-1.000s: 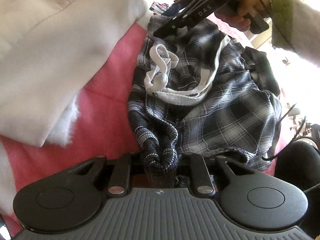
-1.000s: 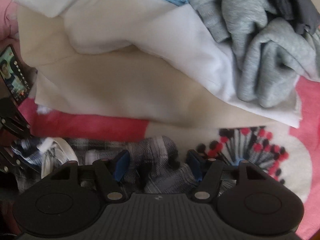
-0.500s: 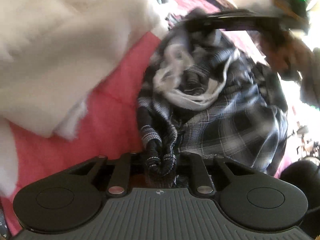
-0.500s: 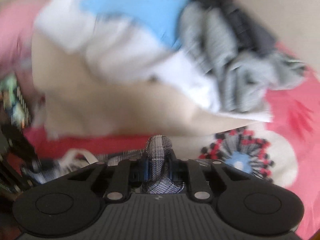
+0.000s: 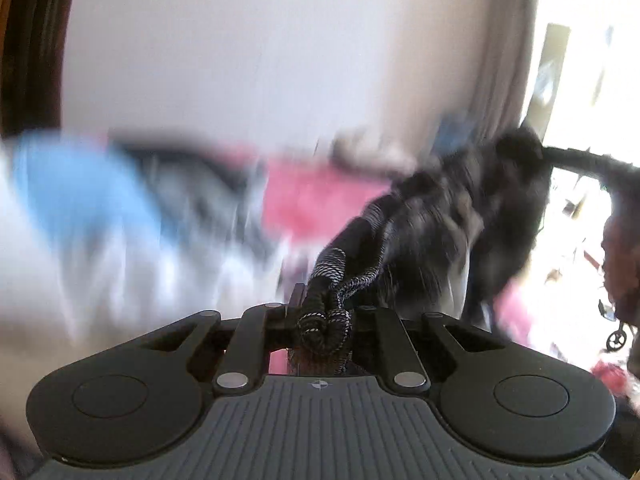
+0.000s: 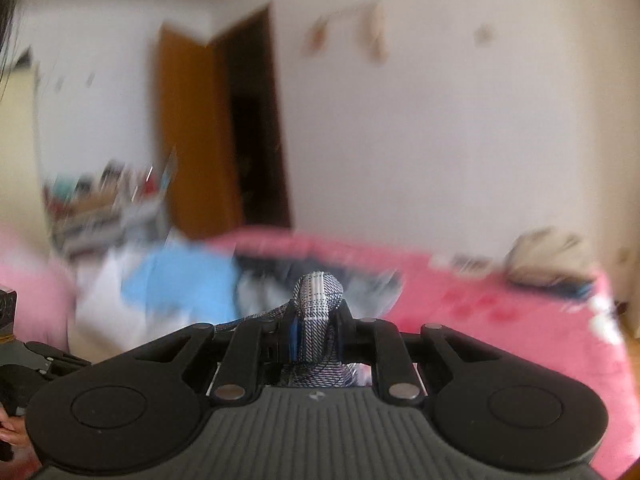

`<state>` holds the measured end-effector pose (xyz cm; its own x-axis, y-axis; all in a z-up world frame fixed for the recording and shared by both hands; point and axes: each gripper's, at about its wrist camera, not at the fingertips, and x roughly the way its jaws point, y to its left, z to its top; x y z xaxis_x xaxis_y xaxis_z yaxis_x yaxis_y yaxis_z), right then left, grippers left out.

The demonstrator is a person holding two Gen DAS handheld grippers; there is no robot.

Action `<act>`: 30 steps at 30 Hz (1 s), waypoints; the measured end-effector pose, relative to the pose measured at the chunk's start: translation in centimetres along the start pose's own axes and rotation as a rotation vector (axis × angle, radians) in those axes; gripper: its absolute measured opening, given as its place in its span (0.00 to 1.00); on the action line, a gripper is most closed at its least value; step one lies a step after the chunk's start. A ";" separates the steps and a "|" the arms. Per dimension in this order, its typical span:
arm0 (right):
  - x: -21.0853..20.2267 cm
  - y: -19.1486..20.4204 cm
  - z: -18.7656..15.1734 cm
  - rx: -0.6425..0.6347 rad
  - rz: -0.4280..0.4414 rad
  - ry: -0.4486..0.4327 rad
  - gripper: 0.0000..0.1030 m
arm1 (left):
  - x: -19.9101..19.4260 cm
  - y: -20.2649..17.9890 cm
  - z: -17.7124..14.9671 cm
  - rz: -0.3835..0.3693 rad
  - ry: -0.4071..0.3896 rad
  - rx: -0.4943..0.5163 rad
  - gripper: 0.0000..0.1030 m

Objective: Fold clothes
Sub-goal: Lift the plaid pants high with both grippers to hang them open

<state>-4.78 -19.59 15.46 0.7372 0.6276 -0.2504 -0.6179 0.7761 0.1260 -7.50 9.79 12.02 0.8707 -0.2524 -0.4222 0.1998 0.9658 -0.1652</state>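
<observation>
- Between the fingers of the left gripper [image 5: 325, 322], a bunched dark fold of the plaid garment [image 5: 452, 216] is sitting pinched, and the jaws are closing on it further.
- Ahead and to the right of that claw, the rest of the garment is stretching up and away, blurred, toward a dark bar at the right edge.
- Left of the left claw, a blue cloth [image 5: 80, 184] is lying on a pale heap of laundry, smeared by motion.
- Beyond it, the pink bedspread [image 5: 316, 196] is showing under a white wall.
- Between the fingers of the right gripper [image 6: 316, 334], a pale checked fold of the same garment is standing up, clenched tight.
- Ahead and left of the right claw, the blue cloth and a brown door [image 6: 188, 128] are showing.
</observation>
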 end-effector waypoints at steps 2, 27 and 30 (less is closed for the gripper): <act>-2.7 -0.1 2.0 0.019 -0.031 -0.094 0.17 | -1.3 -1.7 3.4 -0.003 -0.101 0.079 0.11; -26.2 8.4 27.8 -0.217 -0.159 -0.977 0.15 | -22.3 -17.7 29.0 -0.106 -0.911 0.413 0.12; -26.0 8.4 30.0 -0.236 -0.172 -1.010 0.15 | -22.4 -18.8 30.6 -0.111 -0.953 0.403 0.12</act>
<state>-20.95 -27.49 51.78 0.6385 0.3545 0.6831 -0.4407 0.8961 -0.0531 -17.01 -0.94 51.89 0.7973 -0.3587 0.4854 0.2834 0.9326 0.2236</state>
